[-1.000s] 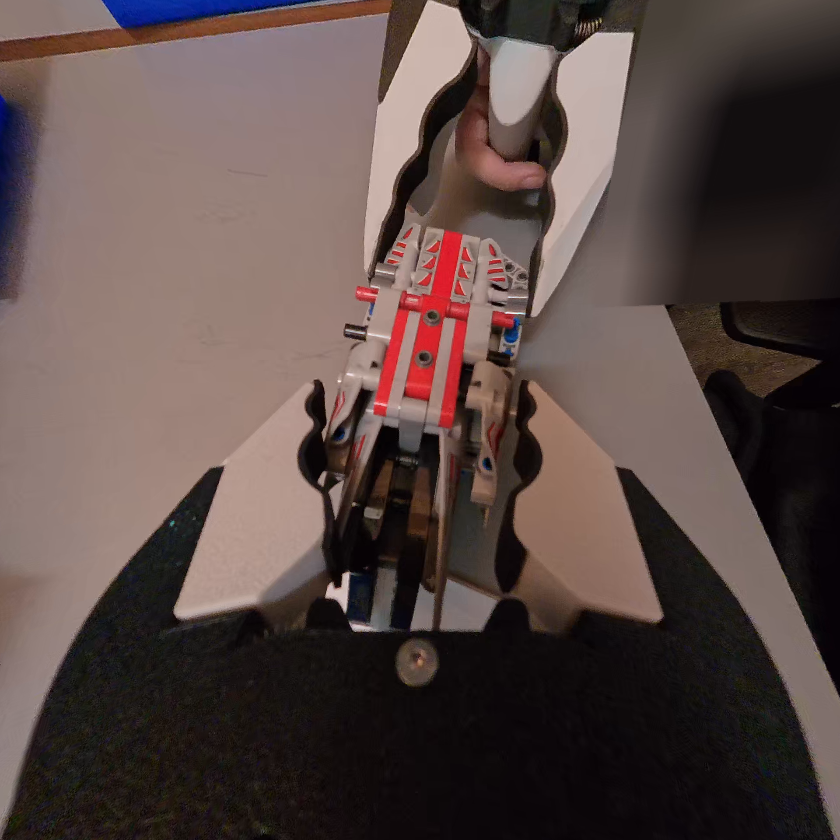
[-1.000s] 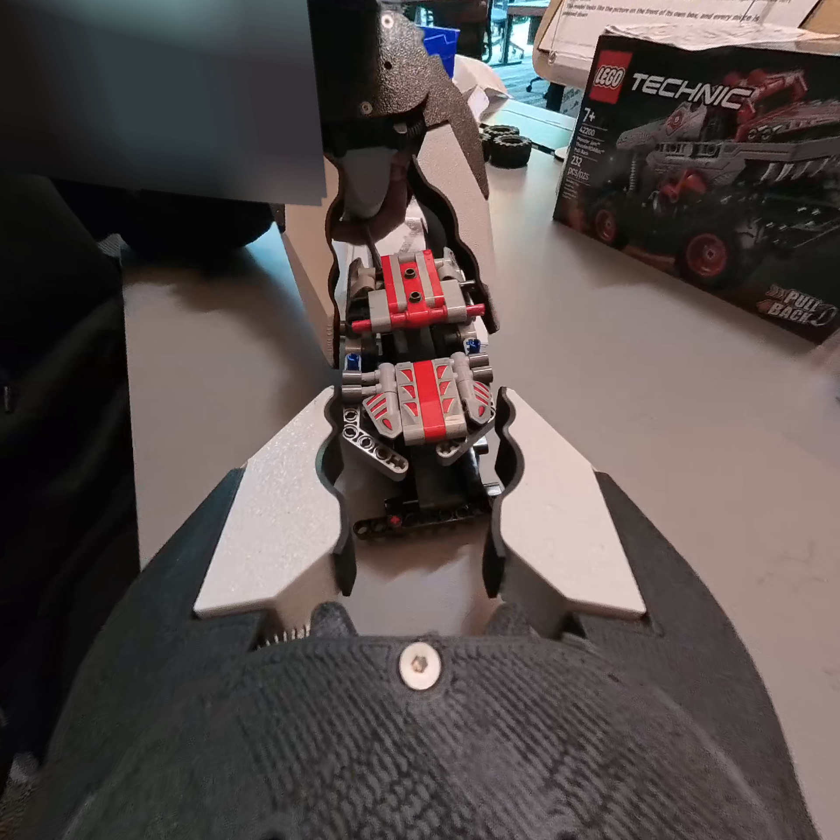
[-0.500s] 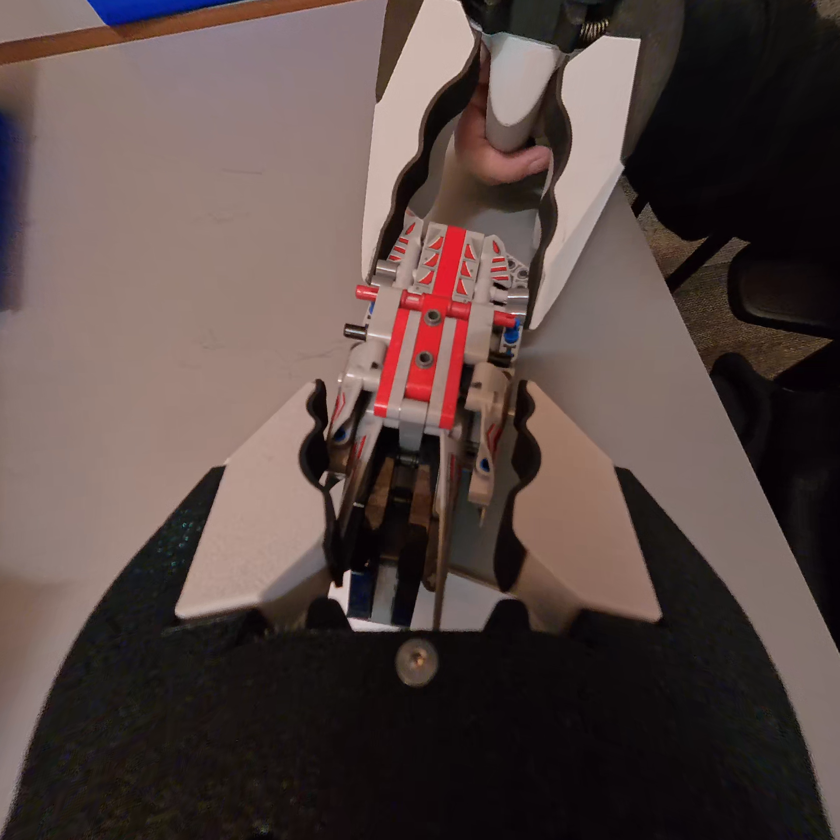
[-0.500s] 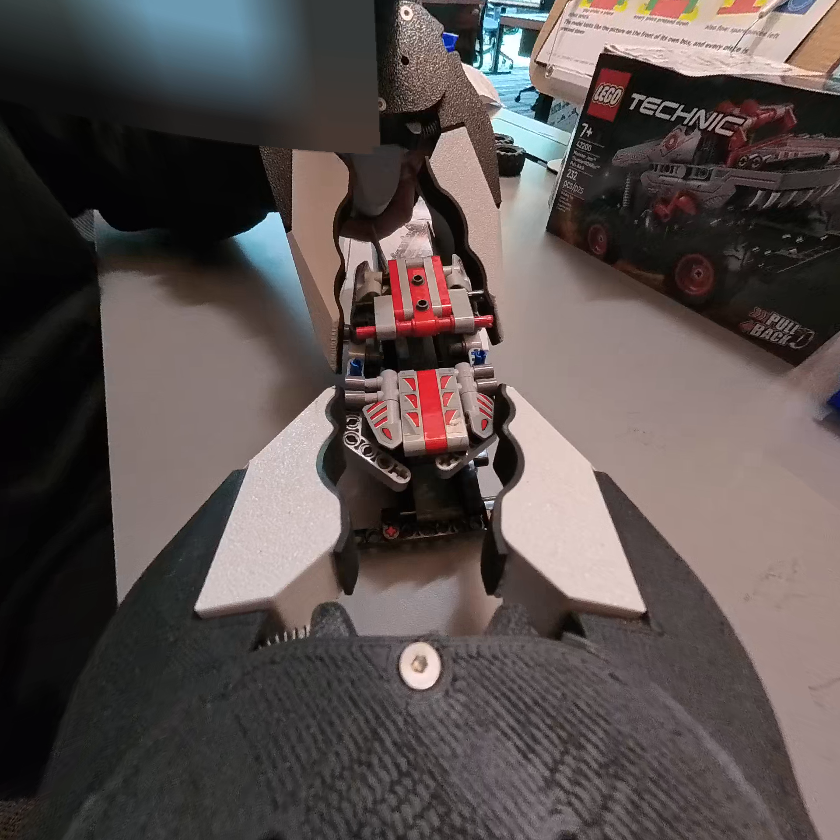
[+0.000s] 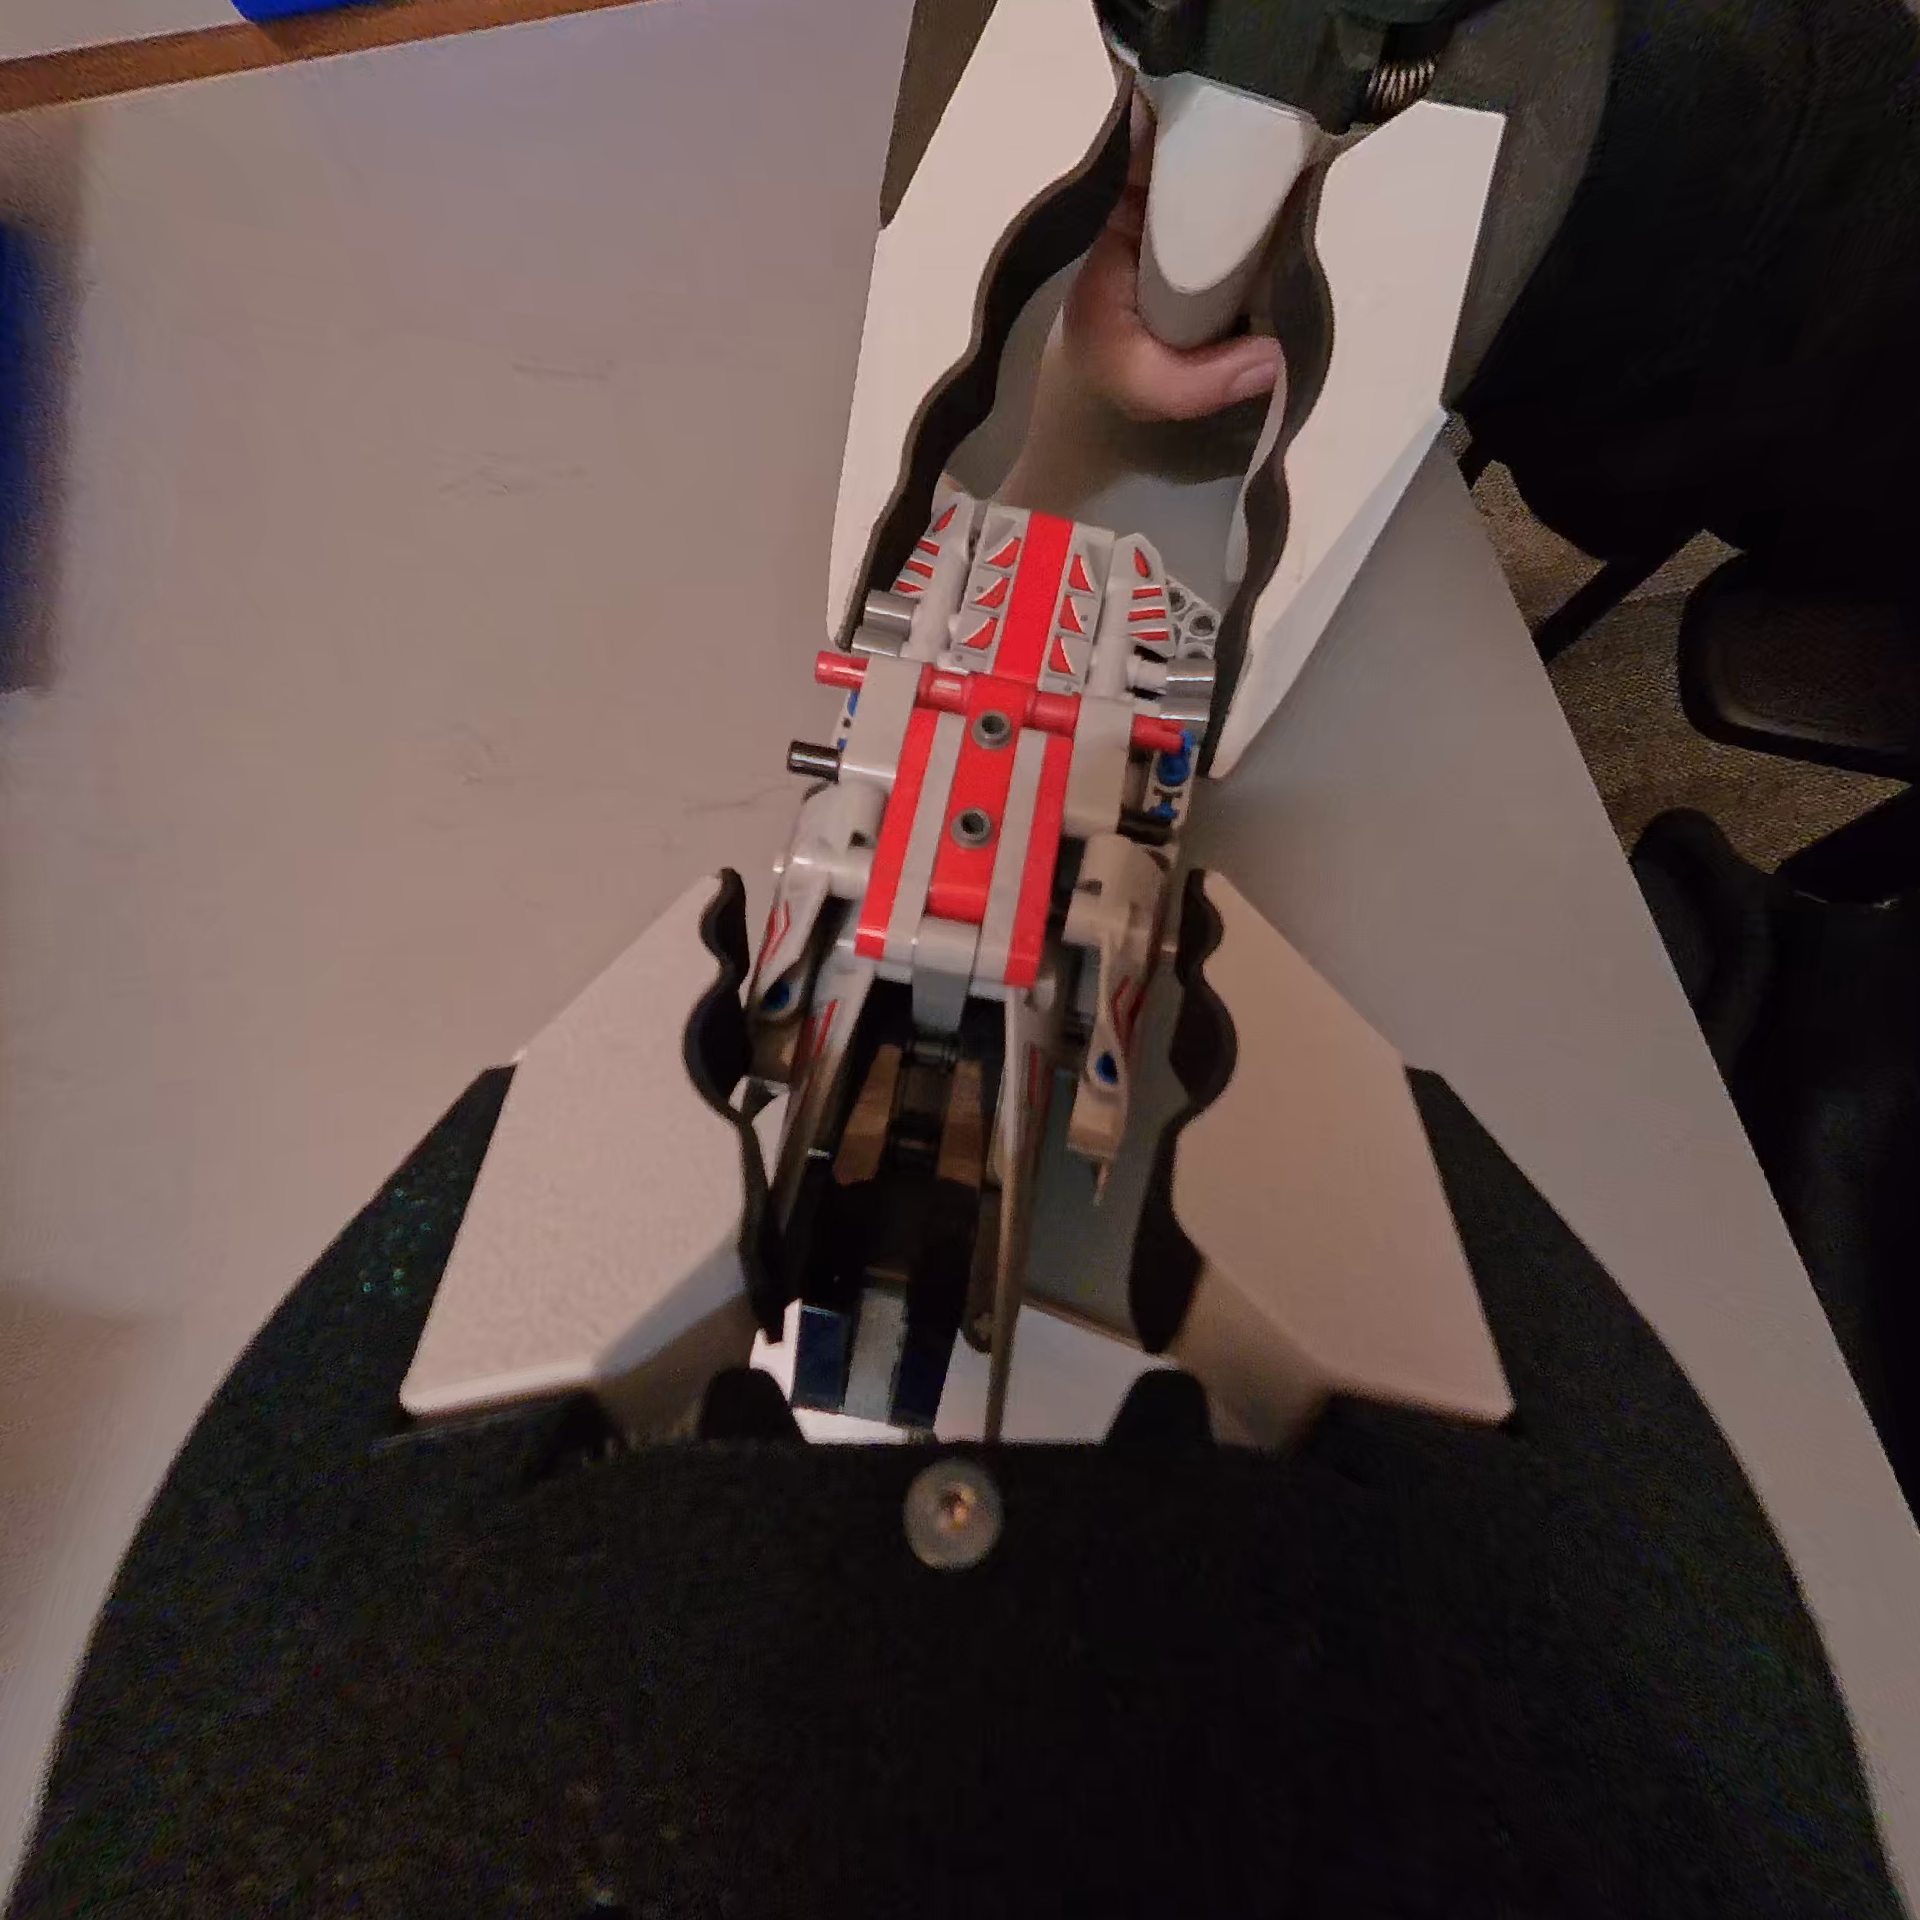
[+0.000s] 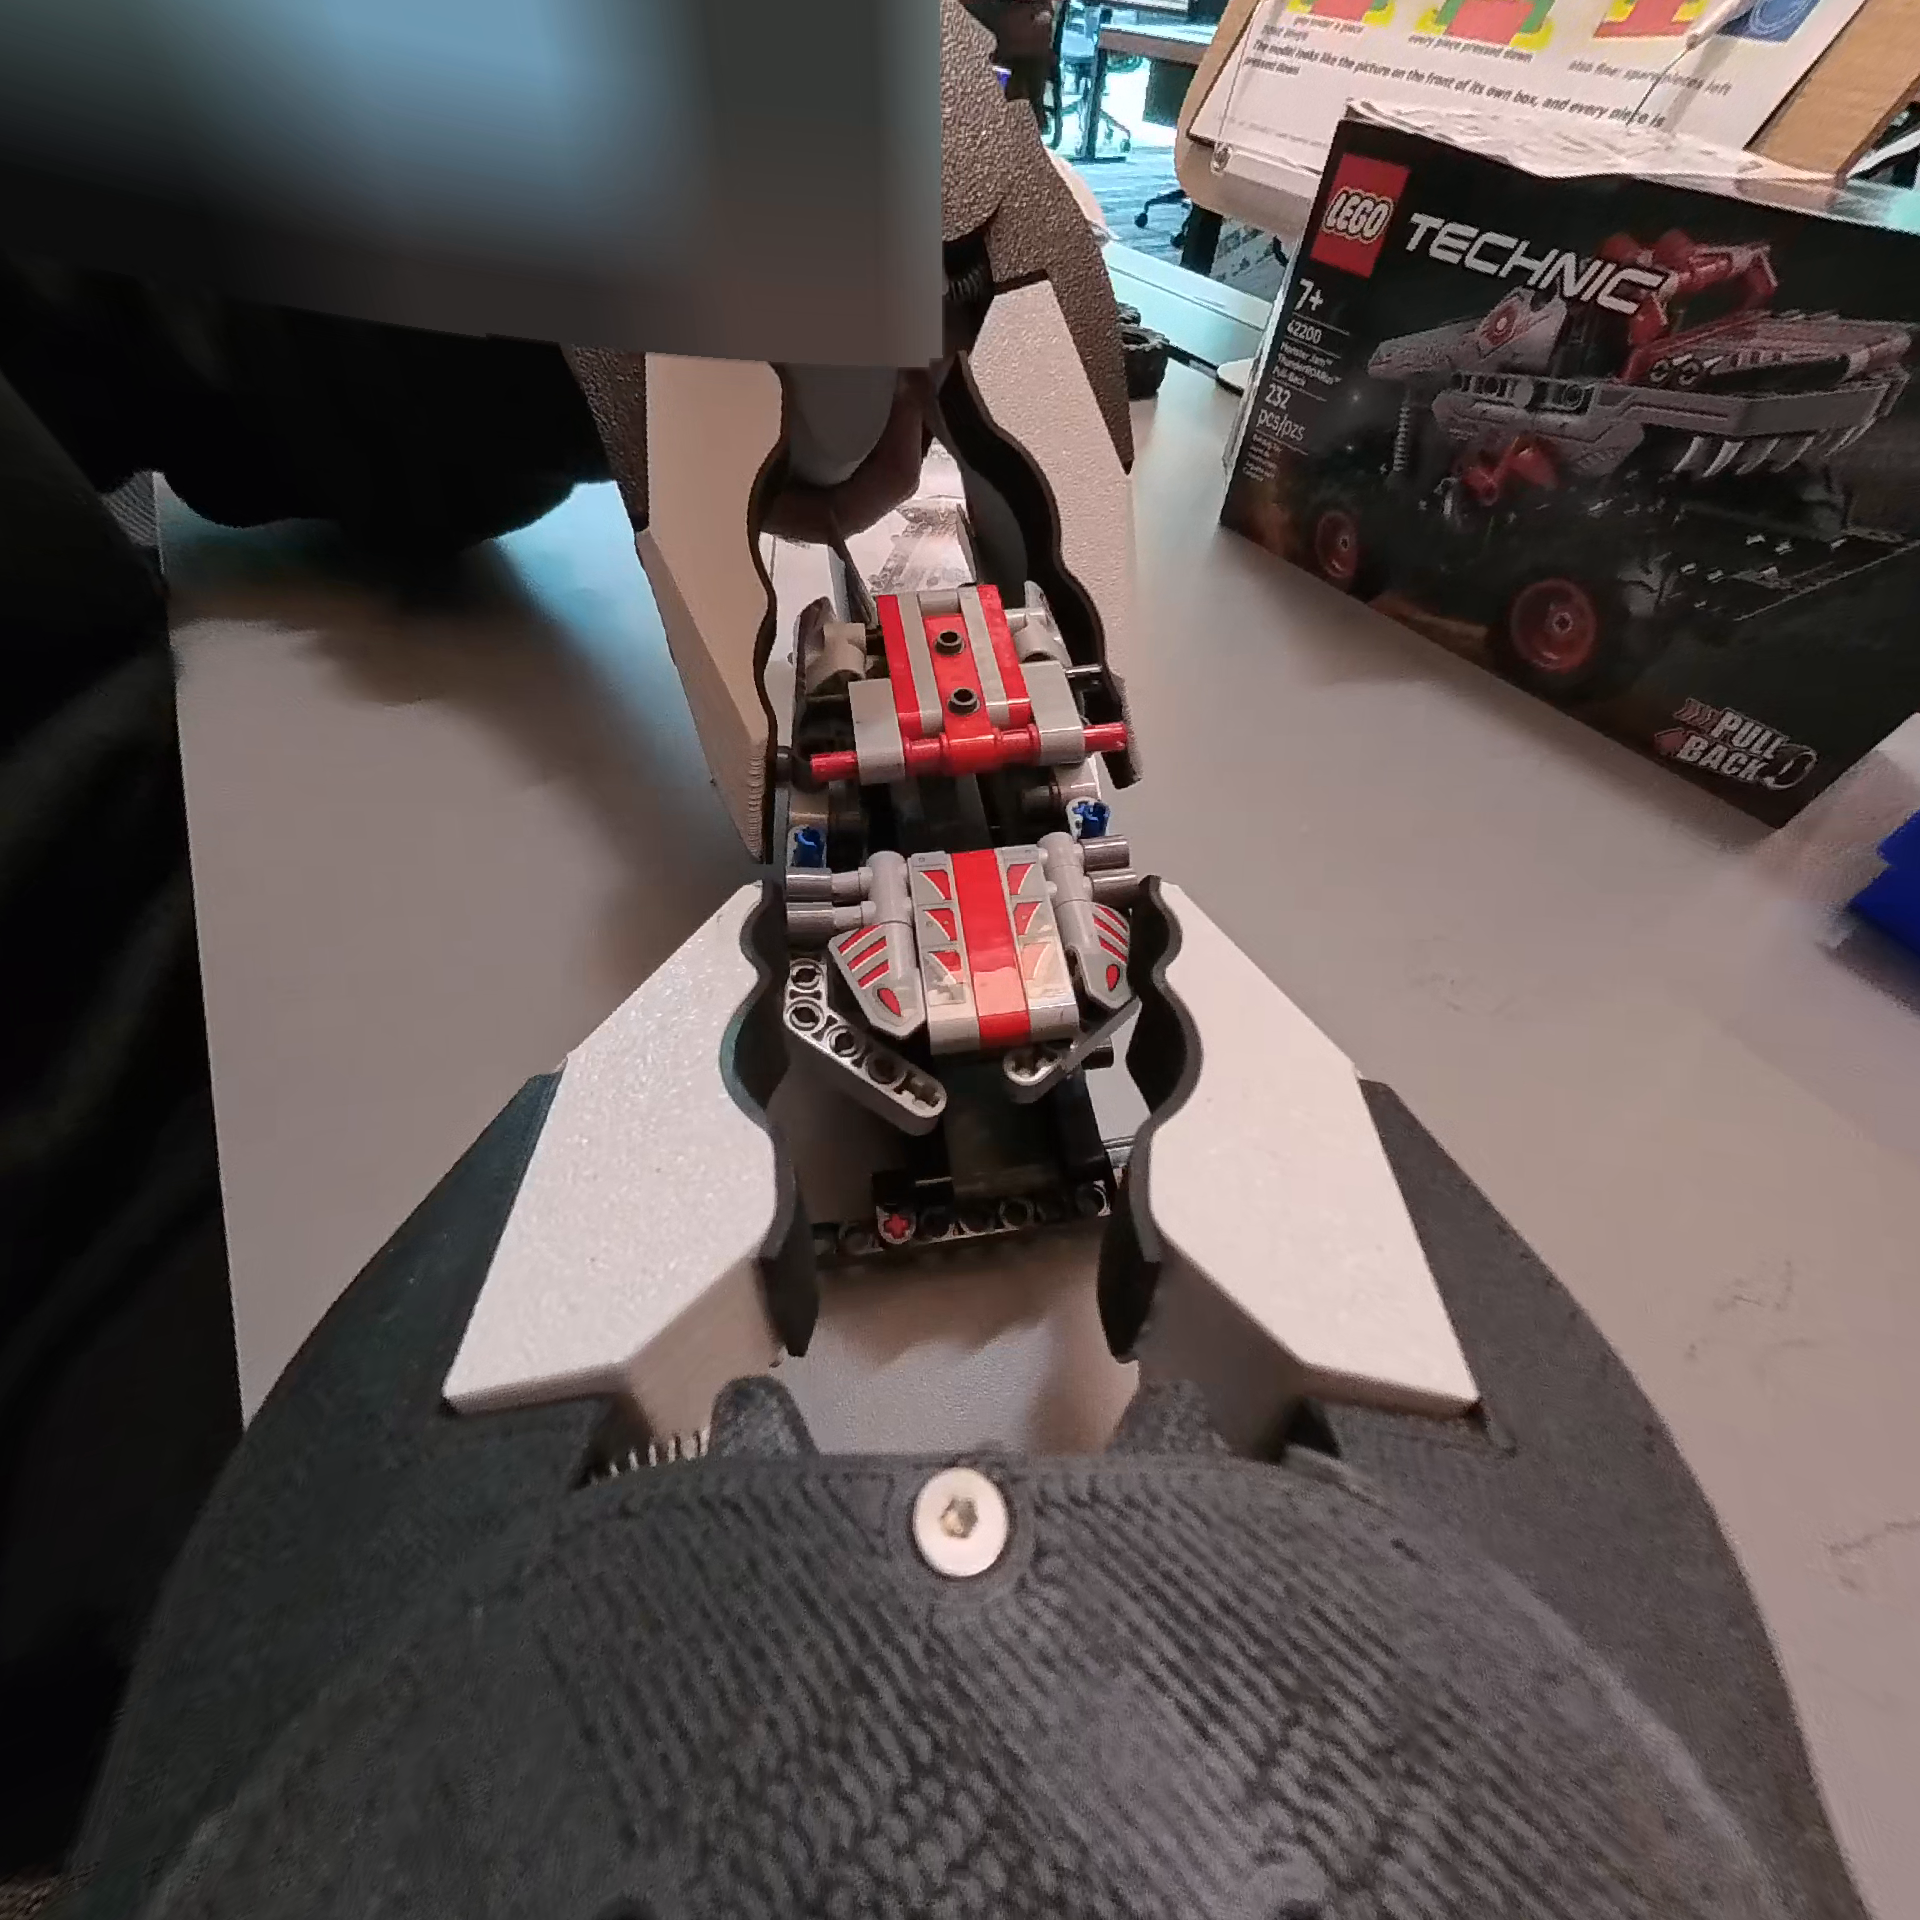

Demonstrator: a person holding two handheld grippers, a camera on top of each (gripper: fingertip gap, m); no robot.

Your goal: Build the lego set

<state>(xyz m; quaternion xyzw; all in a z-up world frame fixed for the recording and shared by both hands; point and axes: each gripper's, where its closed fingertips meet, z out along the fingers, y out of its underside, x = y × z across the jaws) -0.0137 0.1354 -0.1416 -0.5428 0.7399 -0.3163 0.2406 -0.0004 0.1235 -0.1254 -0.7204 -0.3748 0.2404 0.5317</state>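
While both grippers face each other across the grey table (image 6: 1403, 935), the model (image 5: 971, 831) sits between them, held at each end. Nearest the left wrist camera, the left gripper (image 5: 961, 997) has its jaws clamped on the model's end with the grey, red-flamed side panels; black foam on the body hides the finger roots, and the model's dark underside between the jaws is hard to make out. Farther along, the red-striped roof plate leads to the right gripper (image 5: 1049, 665), whose jaws grip the opposite end. Beyond it a hand (image 5: 1153, 353) wraps the grey handle, cut off by the frame top.

From the right wrist camera, the right gripper (image 6: 961, 935) is closed on the end with the red-and-grey hood; a black beam with a red pin lies lowest between its jaws. Past the hood, the left gripper (image 6: 940, 748) pinches the roof section, its upper body covered by a blur patch. Farther right on the table stands the set's box (image 6: 1579, 436), bearing a brand logo, printed text and a picture of a monster truck, its right side cut off. Behind it a printed sheet (image 6: 1507, 62) is partly hidden. At the right edge a blue object (image 6: 1886, 894) is blurred and cropped.
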